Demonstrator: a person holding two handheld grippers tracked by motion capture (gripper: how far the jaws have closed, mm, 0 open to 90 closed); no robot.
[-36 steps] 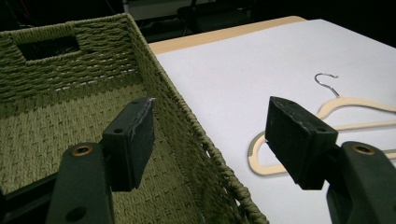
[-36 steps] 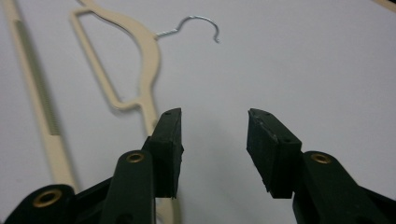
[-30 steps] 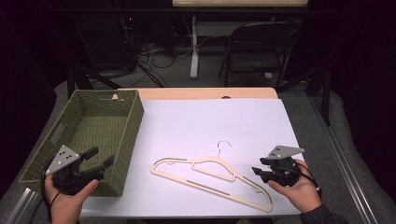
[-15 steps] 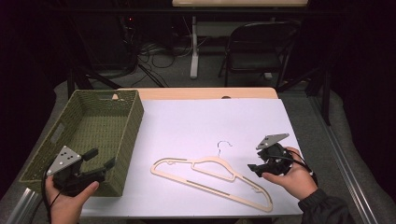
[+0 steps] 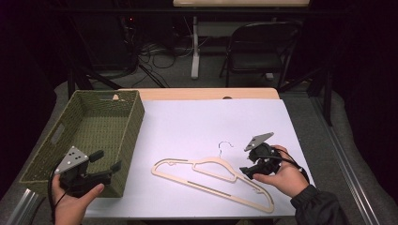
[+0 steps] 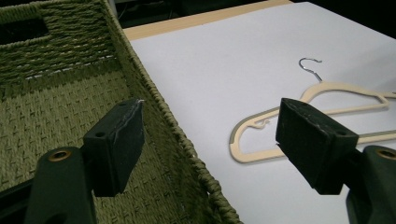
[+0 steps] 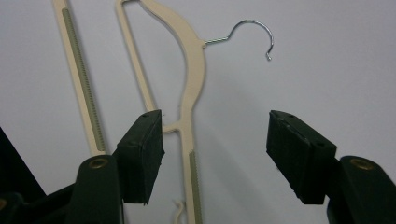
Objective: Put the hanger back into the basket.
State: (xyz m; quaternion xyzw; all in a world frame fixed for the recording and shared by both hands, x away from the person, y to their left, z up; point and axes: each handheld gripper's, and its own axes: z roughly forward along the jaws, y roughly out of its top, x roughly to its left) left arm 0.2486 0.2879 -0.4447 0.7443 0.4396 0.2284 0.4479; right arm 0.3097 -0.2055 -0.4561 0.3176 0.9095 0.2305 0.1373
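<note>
Cream-coloured plastic hanger (image 5: pixel 213 179) with a small metal hook (image 5: pixel 225 146) lies flat on the white table cover (image 5: pixel 206 122), toward the near right of the sheet, its hook pointing away from the person and its long bar running down toward the near edge. Right gripper (image 5: pixel 251 165), held in the person's right hand (image 5: pixel 281 176), sits just beside the hanger's right shoulder, low over the sheet. In the right gripper view its jaws stand wide apart; they have just been opening, and the hanger's shoulder (image 7: pixel 191 93) runs up between them, nearer the left pad (image 7: pixel 142 151), with no pad pressing on it. Nothing is gripped on this side. Left gripper (image 5: pixel 105 161), held in the left hand (image 5: pixel 75 204), sits at the near left corner of the table, over the near right corner of the green woven basket (image 5: pixel 49 154). In the left gripper view its jaws also stand wide; they have just been opening, and they straddle the basket's right wall (image 6: pixel 163 121), one pad (image 6: pixel 116 144) over the basket's inside and the other (image 6: pixel 313 140) over the white sheet, with the hanger (image 6: pixel 299 121) lying well beyond. No contact between pads and wall can be made out, and nothing is held. Basket and hanger lie well apart, with bare sheet between them. Wooden table edge (image 5: pixel 202 93) shows beyond the far side of the cover.
</note>
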